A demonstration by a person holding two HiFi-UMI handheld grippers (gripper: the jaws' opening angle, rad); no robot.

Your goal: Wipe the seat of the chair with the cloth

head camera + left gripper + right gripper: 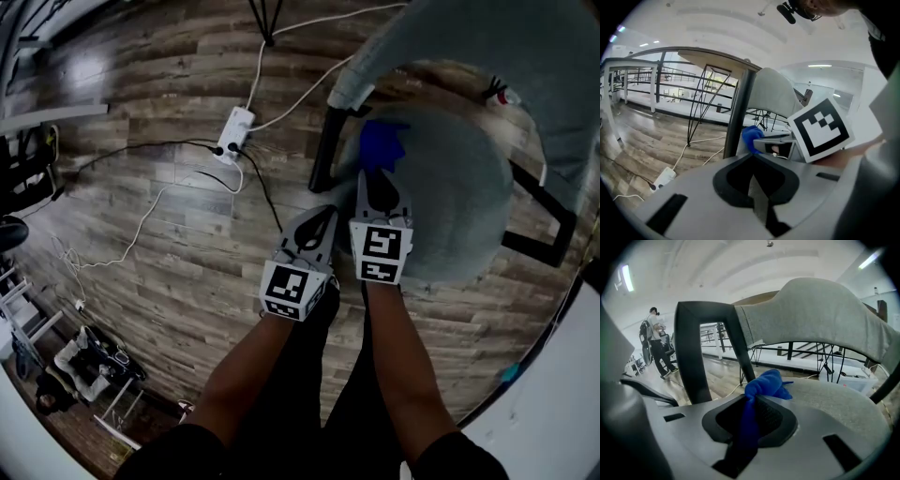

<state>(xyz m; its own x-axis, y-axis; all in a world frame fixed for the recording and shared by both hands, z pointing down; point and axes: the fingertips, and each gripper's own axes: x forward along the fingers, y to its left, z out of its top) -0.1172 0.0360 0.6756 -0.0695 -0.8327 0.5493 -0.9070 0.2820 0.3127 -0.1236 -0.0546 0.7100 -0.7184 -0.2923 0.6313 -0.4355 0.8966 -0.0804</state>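
Note:
A grey upholstered chair with black legs stands at the upper right of the head view; its round seat [459,202] lies under my right gripper [373,178]. That gripper is shut on a bunched blue cloth [382,145], which rests on the seat's left part near the backrest [487,56]. In the right gripper view the cloth [764,386] sticks out from the closed jaws over the seat [834,404]. My left gripper [319,225] hangs beside the seat's left edge, over the floor, shut with nothing in it. From the left gripper view the cloth [751,137] shows ahead.
A white power strip [234,127] with white and black cables lies on the wood floor left of the chair. A black chair leg [326,150] stands close to both grippers. A white table edge [562,403] runs at the lower right. A person [656,341] stands far off.

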